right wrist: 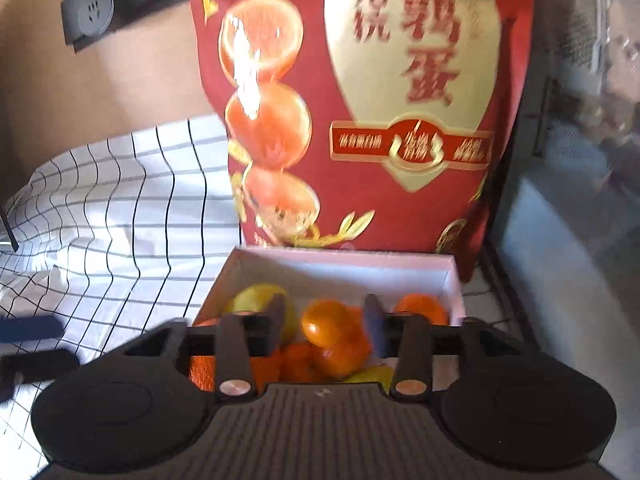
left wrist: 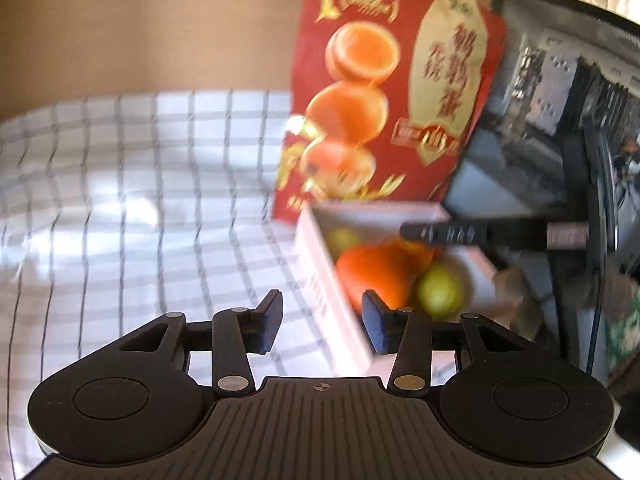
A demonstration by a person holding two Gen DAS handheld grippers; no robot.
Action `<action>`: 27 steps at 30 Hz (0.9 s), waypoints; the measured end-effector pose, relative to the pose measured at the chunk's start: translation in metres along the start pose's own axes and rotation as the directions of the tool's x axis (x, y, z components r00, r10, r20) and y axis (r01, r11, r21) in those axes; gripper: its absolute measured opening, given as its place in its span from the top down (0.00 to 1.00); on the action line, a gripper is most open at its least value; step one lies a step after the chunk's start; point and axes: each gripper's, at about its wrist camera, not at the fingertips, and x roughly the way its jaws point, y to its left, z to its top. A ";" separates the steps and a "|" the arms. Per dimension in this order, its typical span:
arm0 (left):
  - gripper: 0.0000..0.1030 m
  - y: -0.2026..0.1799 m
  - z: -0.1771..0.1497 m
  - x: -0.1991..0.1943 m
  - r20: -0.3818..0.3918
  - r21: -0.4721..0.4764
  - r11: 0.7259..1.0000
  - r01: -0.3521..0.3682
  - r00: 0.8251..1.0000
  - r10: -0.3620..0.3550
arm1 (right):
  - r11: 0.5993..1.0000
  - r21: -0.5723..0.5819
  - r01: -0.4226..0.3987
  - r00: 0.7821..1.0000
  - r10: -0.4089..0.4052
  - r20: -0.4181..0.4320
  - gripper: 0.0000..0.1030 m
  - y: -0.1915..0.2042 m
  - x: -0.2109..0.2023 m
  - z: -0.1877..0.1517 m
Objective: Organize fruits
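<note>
A white open box (left wrist: 320, 264) (right wrist: 344, 256) stands on the checked cloth and holds fruit. In it lie an orange (left wrist: 372, 276), a yellow-green fruit (left wrist: 438, 288) and another (left wrist: 344, 240). The right wrist view shows a yellow fruit (right wrist: 256, 296), one orange (right wrist: 328, 320) in the middle, one (right wrist: 420, 304) at the far right and more beneath. My right gripper (right wrist: 325, 320) hangs open over the box, the middle orange seen between its fingers, pads not pressing it. My left gripper (left wrist: 322, 320) is open and empty, left of the box's near wall. A right finger (left wrist: 440, 234) reaches over the box.
A tall red snack bag (left wrist: 380, 100) (right wrist: 360, 120) stands right behind the box. A dark glass-fronted appliance (left wrist: 560, 120) closes off the right side. The checked cloth (left wrist: 140, 200) (right wrist: 120, 220) spreads to the left. A wall socket (right wrist: 94, 10) sits on the tan wall.
</note>
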 end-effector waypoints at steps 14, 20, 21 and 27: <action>0.53 -0.010 -0.108 -0.012 -0.009 -0.059 0.988 -0.143 0.990 0.142 | 0.990 -0.142 0.025 0.999 -0.019 0.041 0.30 0.030 -0.077 -0.098; 0.53 -0.017 -0.123 0.000 -0.020 -0.084 0.974 -0.211 0.977 0.210 | 0.991 -0.133 -0.027 0.997 0.016 -0.081 0.28 0.036 -0.071 -0.138; 0.53 -0.017 -0.125 0.000 0.001 -0.088 0.972 -0.217 0.976 0.218 | 0.990 -0.133 -0.037 0.995 0.024 -0.098 0.28 0.038 -0.067 -0.140; 0.45 -0.031 -0.128 0.009 0.022 -0.016 0.965 -0.263 0.964 0.263 | 0.990 -0.138 -0.008 0.992 -0.010 -0.129 0.18 0.046 -0.047 -0.149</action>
